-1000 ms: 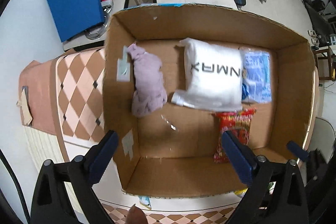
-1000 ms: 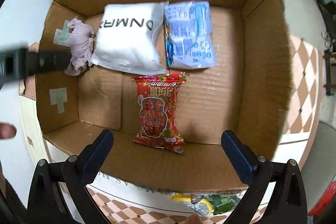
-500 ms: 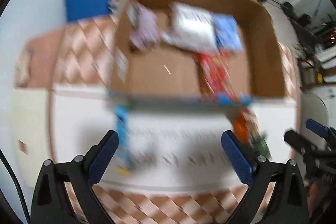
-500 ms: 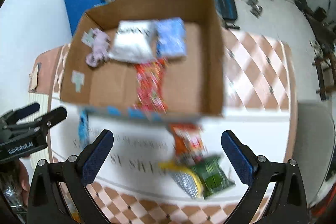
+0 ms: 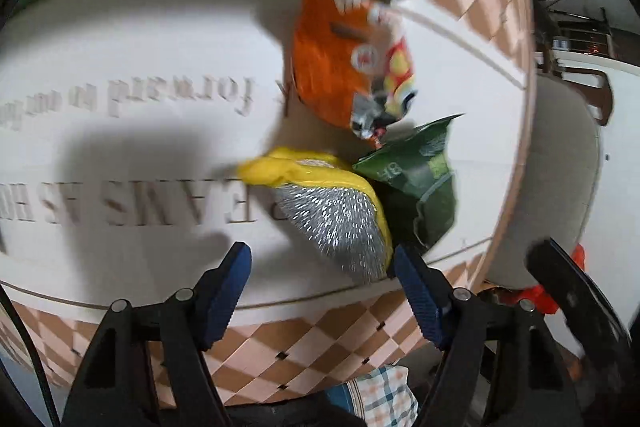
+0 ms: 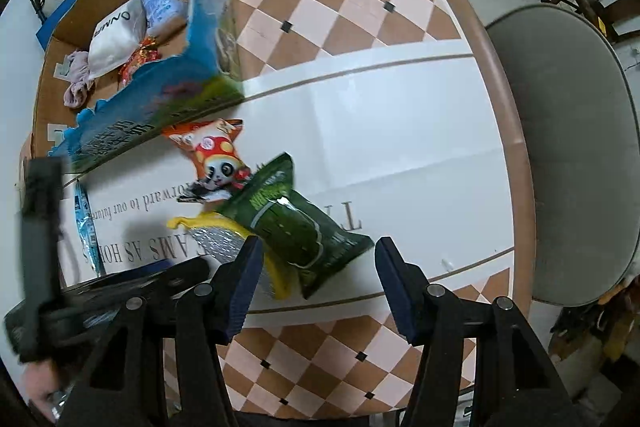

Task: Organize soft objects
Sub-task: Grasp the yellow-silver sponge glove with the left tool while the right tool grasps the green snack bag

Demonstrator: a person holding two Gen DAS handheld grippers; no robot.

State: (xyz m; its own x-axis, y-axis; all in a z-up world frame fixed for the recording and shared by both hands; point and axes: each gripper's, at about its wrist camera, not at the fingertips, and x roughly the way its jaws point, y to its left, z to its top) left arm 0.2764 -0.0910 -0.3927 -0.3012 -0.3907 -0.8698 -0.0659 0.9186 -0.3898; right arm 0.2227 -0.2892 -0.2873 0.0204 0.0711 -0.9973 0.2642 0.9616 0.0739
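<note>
Lying in a loose heap on the counter point(image 6: 400, 115) are three snack bags: an orange bag point(image 6: 208, 147) nearest the box point(image 6: 132, 115), a green bag point(image 6: 296, 227) overlapping its lower end, and a yellow bag point(image 6: 224, 231) with a silver face tucked partly under the green one. The left tool point(image 5: 322, 291) is spread, empty, low over the counter, with the yellow bag point(image 5: 332, 211) just ahead between its blue pads and the green bag point(image 5: 420, 187) and orange bag point(image 5: 332, 59) beyond. The right tool point(image 6: 316, 283) is also spread and holds nothing; the green bag's near end sits between its fingertips, though whether they touch cannot be told. Inside the box rest a white pack point(image 6: 114, 35), a blue pack point(image 6: 166, 3), a red bag point(image 6: 138, 61) and a lilac cloth point(image 6: 78, 79). A thin blue wrapper point(image 6: 86, 227) lies on the counter left of the heap.
</note>
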